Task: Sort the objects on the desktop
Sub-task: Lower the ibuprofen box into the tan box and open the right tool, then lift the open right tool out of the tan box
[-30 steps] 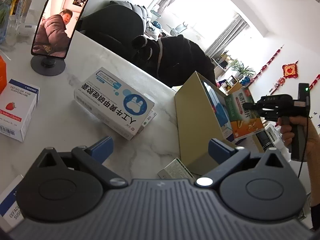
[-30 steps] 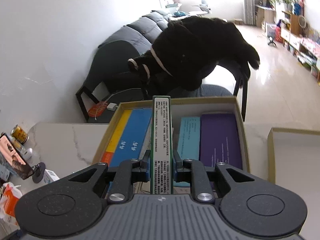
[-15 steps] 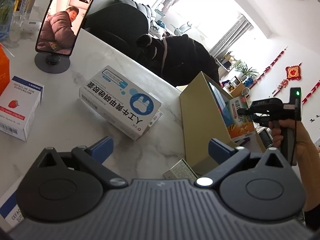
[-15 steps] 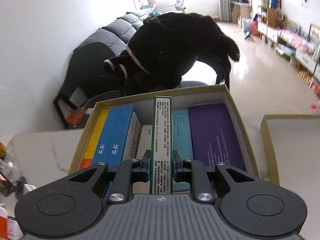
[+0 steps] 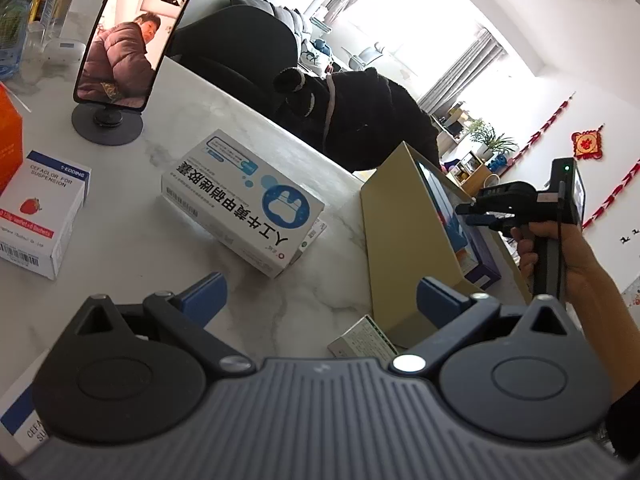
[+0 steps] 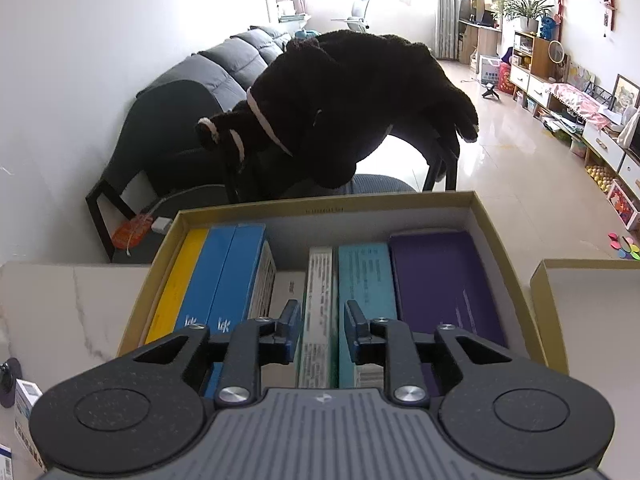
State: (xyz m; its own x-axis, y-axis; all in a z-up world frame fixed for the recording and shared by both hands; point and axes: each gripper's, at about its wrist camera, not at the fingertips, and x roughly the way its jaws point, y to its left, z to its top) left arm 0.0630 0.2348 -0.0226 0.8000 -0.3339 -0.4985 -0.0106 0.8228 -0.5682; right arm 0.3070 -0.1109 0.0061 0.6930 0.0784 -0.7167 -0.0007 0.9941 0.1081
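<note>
An open cardboard box (image 6: pixel 328 202) holds several medicine boxes standing on edge: yellow, blue, teal and purple. My right gripper (image 6: pixel 320 312) hangs over it and its jaws are opening. The slim green-and-white box (image 6: pixel 320 276) stands in the row between the fingers, and a small gap shows at each pad. In the left wrist view the right gripper (image 5: pixel 466 214) reaches over the cardboard box (image 5: pixel 404 240). My left gripper (image 5: pixel 320 292) is open over the marble table with nothing between its fingers. A white-and-blue rabbit box (image 5: pixel 244 200) lies ahead of it.
A white strawberry-print box (image 5: pixel 40 216) and an orange box (image 5: pixel 8 136) lie at the left. A phone on a round stand (image 5: pixel 128 40) stands behind them. A small pale box (image 5: pixel 362 340) lies by the cardboard box. The box lid (image 6: pixel 588 320) sits at the right. A chair with black plush is beyond the table edge.
My right gripper sank toward the cardboard box with the slim green-and-white box, set it into the row, and its pads have come off it. My left gripper has stayed put.
</note>
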